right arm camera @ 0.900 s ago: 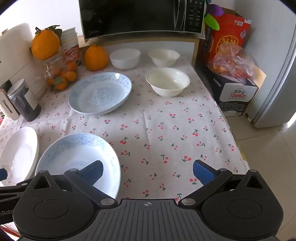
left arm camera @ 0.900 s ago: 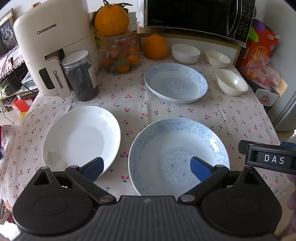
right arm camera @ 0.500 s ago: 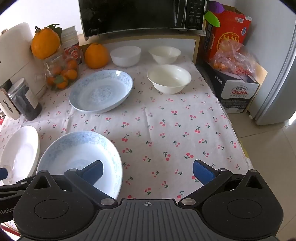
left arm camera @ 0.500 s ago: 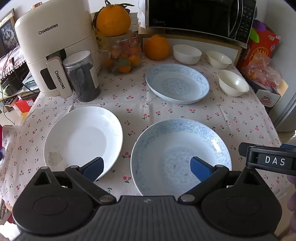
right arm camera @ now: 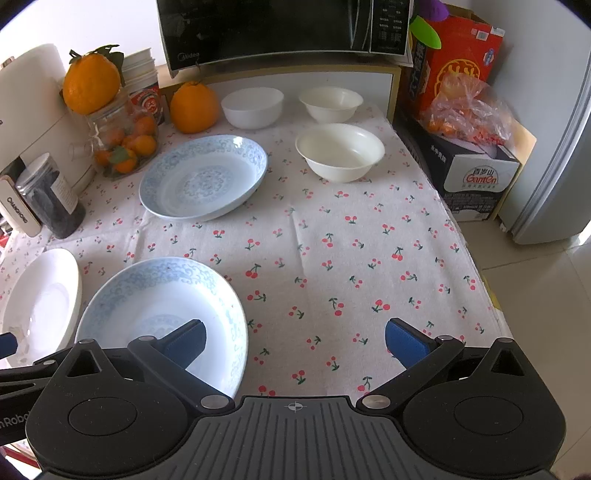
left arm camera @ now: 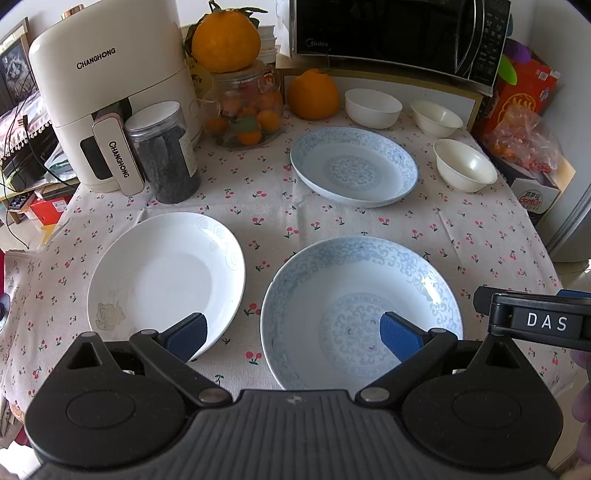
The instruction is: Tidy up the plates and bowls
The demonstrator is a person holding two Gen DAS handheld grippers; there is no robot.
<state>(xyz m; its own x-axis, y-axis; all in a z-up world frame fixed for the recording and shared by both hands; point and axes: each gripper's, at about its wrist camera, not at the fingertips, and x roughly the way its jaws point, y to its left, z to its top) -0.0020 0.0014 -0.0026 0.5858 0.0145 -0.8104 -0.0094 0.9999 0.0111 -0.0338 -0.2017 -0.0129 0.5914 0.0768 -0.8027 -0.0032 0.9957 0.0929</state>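
**A:** Grippers first: what are they doing?

**B:** Left gripper [left arm camera: 293, 332] is hovering with its jaws spread wide and nothing between the pads; it is pointing down over the gap between the two near plates. Right gripper [right arm camera: 295, 338] is also standing wide apart and empty, hanging over bare cherry-print tablecloth [right arm camera: 351, 258] just right of the near blue plate [right arm camera: 159, 306].

**A:** So how is the organizing going?

**B:** By my reading, it is not getting anywhere yet. Nothing is sitting stacked; every dish is lying alone on the cloth, so all the gathering is still waiting to be done.

**A:** Count them for me, moving outward.

**B:** Three plates are showing. Nearest, the near blue plate is lying at centre, with the white plate [left arm camera: 166, 277] just beside it on the left, apart from it. Farther off, a second blue plate [left arm camera: 354, 170] is sitting mid-table. Three white bowls are showing too: one bowl [right arm camera: 340, 151] at the right of the far blue plate, and two more, a left bowl [right arm camera: 253, 107] and a right bowl [right arm camera: 330, 103], standing at the far edge under the microwave [right arm camera: 284, 29].

**A:** Any two touching?

**B:** None, as far as I am seeing; all six are standing apart, upright, mouths up.
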